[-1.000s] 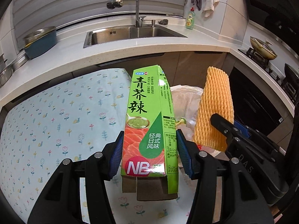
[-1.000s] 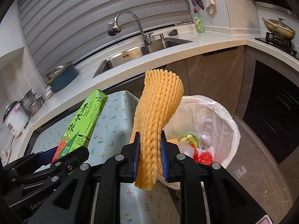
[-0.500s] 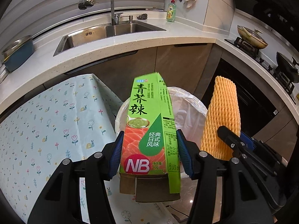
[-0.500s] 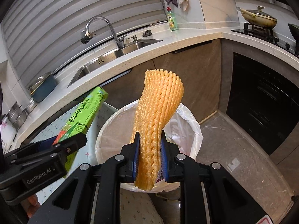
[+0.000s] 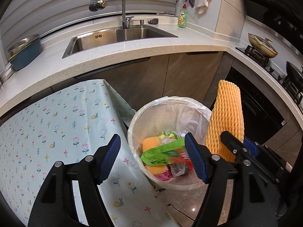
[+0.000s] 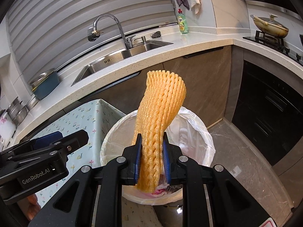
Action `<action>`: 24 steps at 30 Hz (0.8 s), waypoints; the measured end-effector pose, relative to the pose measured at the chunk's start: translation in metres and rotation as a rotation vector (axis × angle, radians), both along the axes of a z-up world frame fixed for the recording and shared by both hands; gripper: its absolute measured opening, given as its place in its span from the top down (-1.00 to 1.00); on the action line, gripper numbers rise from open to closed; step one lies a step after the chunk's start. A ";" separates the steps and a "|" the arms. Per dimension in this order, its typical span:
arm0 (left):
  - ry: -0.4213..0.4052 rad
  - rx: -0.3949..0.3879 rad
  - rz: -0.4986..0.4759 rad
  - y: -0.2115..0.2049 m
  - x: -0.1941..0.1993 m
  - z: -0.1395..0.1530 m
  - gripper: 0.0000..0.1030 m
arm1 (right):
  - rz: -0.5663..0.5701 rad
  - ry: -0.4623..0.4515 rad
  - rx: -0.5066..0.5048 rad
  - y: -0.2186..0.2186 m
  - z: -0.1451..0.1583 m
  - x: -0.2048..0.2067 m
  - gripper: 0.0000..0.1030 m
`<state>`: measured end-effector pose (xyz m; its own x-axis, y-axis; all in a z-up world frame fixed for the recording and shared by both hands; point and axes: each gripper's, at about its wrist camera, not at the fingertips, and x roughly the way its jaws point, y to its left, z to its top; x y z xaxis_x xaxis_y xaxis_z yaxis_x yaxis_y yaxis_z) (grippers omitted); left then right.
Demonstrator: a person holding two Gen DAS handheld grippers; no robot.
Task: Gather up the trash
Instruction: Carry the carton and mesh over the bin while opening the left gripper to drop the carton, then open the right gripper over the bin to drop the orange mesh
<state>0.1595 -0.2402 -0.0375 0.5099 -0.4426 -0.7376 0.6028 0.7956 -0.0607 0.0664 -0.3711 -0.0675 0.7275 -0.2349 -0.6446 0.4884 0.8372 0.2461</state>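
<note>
- Now one flowered tablecloth (image 5: 56,132) ends at its edge just beside one lined trash bin (image 5: 171,102)
- Two orange foam nets: one (image 6: 159,124) clenched upright in the right gripper (image 6: 151,162) over the bin rim, one (image 5: 151,145) inside
- One green carton (image 5: 162,154) lies in the bin; left gripper (image 5: 151,158) spread wide, released

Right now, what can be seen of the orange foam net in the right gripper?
The foam net is a soft orange mesh sleeve of ribbed, woven-looking foam, open at its top. It stands nearly upright and leans slightly right toward the top. The right gripper is shut on its lower part, squeezing it narrow, and a short end hangs below the pads. It is held above the bin, touching nothing else visible. A second orange net lies inside the bin.
</note>
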 end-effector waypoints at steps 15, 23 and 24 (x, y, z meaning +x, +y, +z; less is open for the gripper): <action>-0.010 -0.008 0.071 0.029 0.012 0.003 -0.29 | 0.039 0.021 -0.005 0.009 -0.004 0.025 0.61; -0.018 -0.001 0.093 0.038 0.016 0.002 -0.31 | 0.051 0.026 -0.025 0.016 -0.002 0.039 0.32; -0.019 -0.001 0.097 0.039 0.016 0.002 -0.36 | 0.051 0.022 -0.029 0.017 -0.001 0.040 0.28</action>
<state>0.1756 -0.2008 -0.0356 0.5641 -0.3915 -0.7270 0.5239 0.8502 -0.0513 0.1060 -0.3536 -0.0684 0.7249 -0.2170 -0.6538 0.4500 0.8678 0.2109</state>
